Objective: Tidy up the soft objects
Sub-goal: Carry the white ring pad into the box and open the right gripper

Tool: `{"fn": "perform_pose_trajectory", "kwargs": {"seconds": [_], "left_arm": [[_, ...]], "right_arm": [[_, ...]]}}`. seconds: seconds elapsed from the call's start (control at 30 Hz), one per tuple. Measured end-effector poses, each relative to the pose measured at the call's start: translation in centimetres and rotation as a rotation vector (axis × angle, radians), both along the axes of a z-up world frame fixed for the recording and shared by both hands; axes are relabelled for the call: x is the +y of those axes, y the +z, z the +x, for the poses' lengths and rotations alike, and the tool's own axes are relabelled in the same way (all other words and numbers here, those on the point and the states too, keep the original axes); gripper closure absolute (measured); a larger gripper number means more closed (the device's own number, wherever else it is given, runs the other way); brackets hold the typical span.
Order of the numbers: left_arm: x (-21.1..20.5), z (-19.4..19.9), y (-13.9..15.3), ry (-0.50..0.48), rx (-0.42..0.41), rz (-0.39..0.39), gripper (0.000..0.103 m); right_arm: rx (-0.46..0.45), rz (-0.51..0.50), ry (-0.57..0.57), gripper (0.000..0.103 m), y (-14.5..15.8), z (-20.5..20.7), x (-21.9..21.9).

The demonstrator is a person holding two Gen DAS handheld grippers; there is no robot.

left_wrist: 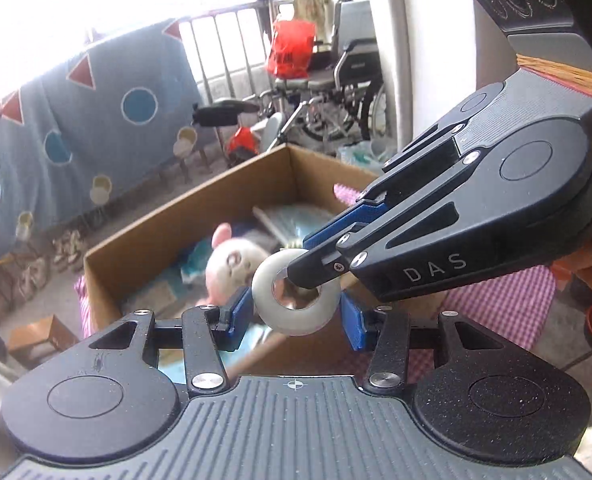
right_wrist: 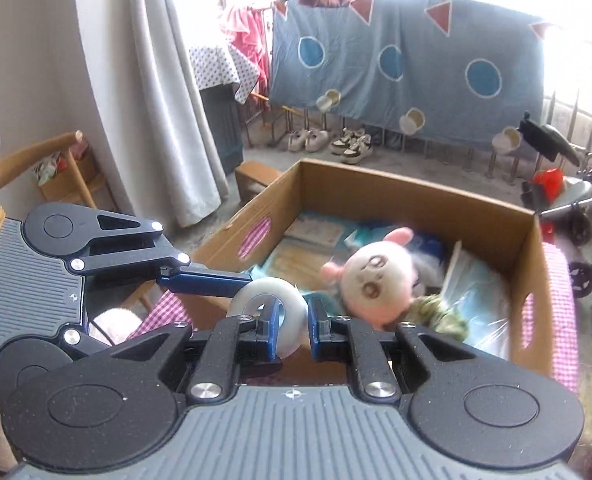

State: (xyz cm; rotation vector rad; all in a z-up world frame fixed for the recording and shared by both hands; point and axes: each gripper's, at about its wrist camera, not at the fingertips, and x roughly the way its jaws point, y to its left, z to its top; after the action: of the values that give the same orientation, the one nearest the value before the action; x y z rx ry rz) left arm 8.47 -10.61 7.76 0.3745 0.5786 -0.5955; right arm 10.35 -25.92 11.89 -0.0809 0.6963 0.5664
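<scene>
A white ring-shaped roll (left_wrist: pixel 296 312) hangs above the near edge of an open cardboard box (left_wrist: pixel 184 208). My left gripper (left_wrist: pixel 296 320) spans the roll's outer width, its blue pads (left_wrist: pixel 238 312) pressing on both sides. My right gripper (left_wrist: pixel 292 274) comes in from the right and is shut on the roll's wall, one fingertip inside the hole. In the right wrist view the roll (right_wrist: pixel 292 300) sits between my right gripper's (right_wrist: pixel 294 328) fingers, and the left gripper's blue finger (right_wrist: pixel 208 280) reaches it from the left. A white plush toy with pink ears (right_wrist: pixel 375 280) lies in the box (right_wrist: pixel 415 184).
The box also holds plastic packets (right_wrist: pixel 315 236) and a camouflage cloth (right_wrist: pixel 443 312), and it stands on pink checked fabric (left_wrist: pixel 499 304). Beyond are a blue patterned blanket (right_wrist: pixel 407 52) on a railing, shoes (right_wrist: pixel 335 140), a wheelchair (left_wrist: pixel 335 92), a wooden chair (right_wrist: pixel 56 168) and a curtain (right_wrist: pixel 168 120).
</scene>
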Motion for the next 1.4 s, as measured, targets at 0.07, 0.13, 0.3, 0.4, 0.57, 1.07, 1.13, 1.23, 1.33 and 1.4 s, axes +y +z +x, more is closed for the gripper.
{"fn": "perform_pose_trajectory", "kwargs": {"seconds": [0.07,0.13,0.3,0.4,0.57,1.07,1.13,1.23,1.33,1.4], "left_arm": [[-1.0,1.5,0.6,-0.015,-0.002,-0.01,0.056],[-2.0,3.2,0.7,-0.026,0.037,-0.03,0.056],[-2.7,8.5,-1.4,-0.037,0.28,-0.126,0.056],[-3.2,11.7,-3.3,-0.032,0.424,-0.178,0.056],[-4.2,14.7,-5.7,-0.032,0.58,-0.213,0.056],[-3.7,16.6,-7.8,0.004,0.751,-0.244,0.041],[-2.8,16.5,-7.1,0.017,0.732,-0.257,0.034],[-1.2,16.0,-5.8,0.034,0.68,-0.291,0.029],[0.5,15.3,-4.2,0.065,0.605,-0.312,0.019],[1.5,14.6,-3.2,0.087,0.562,-0.329,0.015]], "right_arm": [[0.013,-0.005,-0.011,0.086,0.5,1.6,-1.2],[0.056,-0.013,-0.016,0.086,0.4,3.5,-2.1],[0.27,0.007,-0.033,0.086,-2.1,9.6,-5.2],[0.369,-0.021,-0.032,0.086,-3.9,12.3,-6.2],[0.479,-0.095,-0.01,0.086,-6.3,14.8,-6.8],[0.664,-0.281,0.066,0.087,-10.8,17.5,-5.8],[0.664,-0.271,0.064,0.087,-10.4,17.5,-5.8],[0.635,-0.245,0.057,0.087,-9.1,17.5,-5.9],[0.608,-0.219,0.037,0.085,-7.8,17.1,-6.2],[0.592,-0.2,0.014,0.085,-7.1,16.7,-6.3]]}}
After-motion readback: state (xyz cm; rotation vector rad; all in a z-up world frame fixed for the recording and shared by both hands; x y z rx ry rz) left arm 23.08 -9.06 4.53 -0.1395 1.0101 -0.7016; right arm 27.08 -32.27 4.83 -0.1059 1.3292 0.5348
